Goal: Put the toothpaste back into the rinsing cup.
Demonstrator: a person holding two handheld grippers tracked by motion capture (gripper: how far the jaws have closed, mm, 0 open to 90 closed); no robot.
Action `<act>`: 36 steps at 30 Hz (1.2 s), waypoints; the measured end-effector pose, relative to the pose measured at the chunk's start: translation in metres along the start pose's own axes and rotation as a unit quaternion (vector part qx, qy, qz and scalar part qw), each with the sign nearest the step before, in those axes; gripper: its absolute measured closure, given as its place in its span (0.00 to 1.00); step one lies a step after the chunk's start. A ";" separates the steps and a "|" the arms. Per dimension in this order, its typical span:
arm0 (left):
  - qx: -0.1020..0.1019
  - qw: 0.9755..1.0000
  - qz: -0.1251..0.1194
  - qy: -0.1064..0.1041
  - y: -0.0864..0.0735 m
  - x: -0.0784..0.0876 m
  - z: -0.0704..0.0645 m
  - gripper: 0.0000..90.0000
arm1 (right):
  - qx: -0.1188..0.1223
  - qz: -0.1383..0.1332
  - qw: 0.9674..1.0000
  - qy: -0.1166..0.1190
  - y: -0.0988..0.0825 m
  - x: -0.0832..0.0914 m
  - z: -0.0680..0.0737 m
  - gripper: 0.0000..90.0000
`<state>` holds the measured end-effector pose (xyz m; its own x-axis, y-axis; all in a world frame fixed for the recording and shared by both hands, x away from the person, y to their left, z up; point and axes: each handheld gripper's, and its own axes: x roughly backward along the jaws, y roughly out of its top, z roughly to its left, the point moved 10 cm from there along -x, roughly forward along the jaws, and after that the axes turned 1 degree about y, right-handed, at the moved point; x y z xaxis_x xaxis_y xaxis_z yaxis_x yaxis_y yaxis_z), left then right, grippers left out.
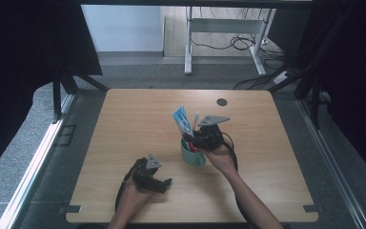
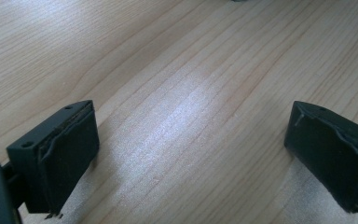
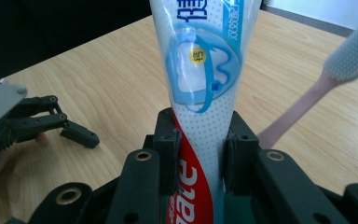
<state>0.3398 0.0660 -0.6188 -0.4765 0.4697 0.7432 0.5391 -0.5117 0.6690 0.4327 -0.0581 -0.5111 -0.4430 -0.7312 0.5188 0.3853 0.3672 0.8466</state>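
A teal cup (image 1: 192,155) stands on the wooden table (image 1: 138,119) near its middle. A toothpaste tube (image 1: 182,121) (image 3: 198,93), blue and white with a red base, stands upright in the cup. My right gripper (image 1: 194,138) (image 3: 200,154) is shut on the lower part of the tube, just above the cup. A toothbrush (image 1: 195,119) (image 3: 321,84) with a pale pink handle leans beside the tube. My left gripper (image 1: 164,185) (image 2: 191,158) rests low over bare table at the front left, jaws wide apart with nothing between them.
A dark round disc (image 1: 221,102) lies on the table near its far edge. Black curtains hang at both sides. A white desk frame (image 1: 189,47) and cables stand on the floor beyond the table.
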 end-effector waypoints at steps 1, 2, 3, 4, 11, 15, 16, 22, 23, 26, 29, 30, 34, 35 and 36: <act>0.000 1.000 0.000 0.000 0.000 0.000 0.000 0.03 | -0.001 0.002 1.000 0.001 -0.001 0.000 0.000 0.78; 0.000 1.000 0.000 0.000 0.000 0.000 0.000 0.03 | 0.000 0.003 1.000 0.001 -0.002 0.000 0.000 0.78; 0.000 1.000 0.000 0.000 0.000 0.000 0.000 0.03 | 0.000 0.005 1.000 0.001 -0.003 0.000 -0.001 0.77; 0.001 1.000 0.000 0.000 0.000 0.000 0.000 0.03 | 0.000 0.007 1.000 0.002 -0.005 0.000 0.000 0.77; 0.001 1.000 0.000 0.000 0.000 0.000 0.000 0.03 | 0.004 0.017 1.000 0.000 -0.012 0.000 0.000 0.76; 0.000 1.000 0.000 0.000 0.000 0.000 0.000 0.03 | -0.001 0.021 1.000 0.004 -0.011 -0.001 0.000 0.73; 0.001 1.000 0.000 0.000 0.000 0.000 0.000 0.03 | -0.003 0.021 1.000 0.005 -0.011 -0.001 0.000 0.73; 0.002 1.000 0.000 0.000 0.000 0.000 0.000 0.03 | -0.007 0.022 1.000 0.004 -0.010 -0.001 0.000 0.69; 0.001 1.000 0.000 0.000 0.000 0.000 0.000 0.03 | -0.007 0.021 1.000 0.004 -0.010 0.000 0.000 0.68; 0.000 1.000 0.000 0.000 0.000 0.000 0.000 0.03 | -0.006 0.020 1.000 0.004 -0.009 0.000 -0.001 0.67; 0.002 1.000 0.000 0.000 0.000 0.000 0.000 0.03 | -0.007 0.020 1.000 0.005 -0.009 0.000 -0.001 0.65; 0.002 1.000 0.000 0.000 0.000 0.000 0.000 0.03 | -0.007 0.021 1.000 0.005 -0.009 0.001 -0.001 0.65; 0.002 1.000 0.000 0.000 0.000 0.000 0.000 0.03 | -0.006 0.022 1.000 0.005 -0.009 0.001 0.000 0.63; 0.002 1.000 0.000 0.000 0.000 0.000 0.000 0.03 | -0.006 0.022 1.000 0.005 -0.008 0.001 0.000 0.63; 0.001 1.000 0.000 0.000 0.000 0.000 0.000 0.03 | -0.004 0.022 1.000 0.006 -0.008 0.001 0.001 0.62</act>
<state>0.3397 0.0659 -0.6188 -0.4762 0.4698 0.7433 0.5402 -0.5107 0.6689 0.4286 -0.0615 -0.5174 -0.4163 -0.7206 0.5544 0.4114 0.3945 0.8217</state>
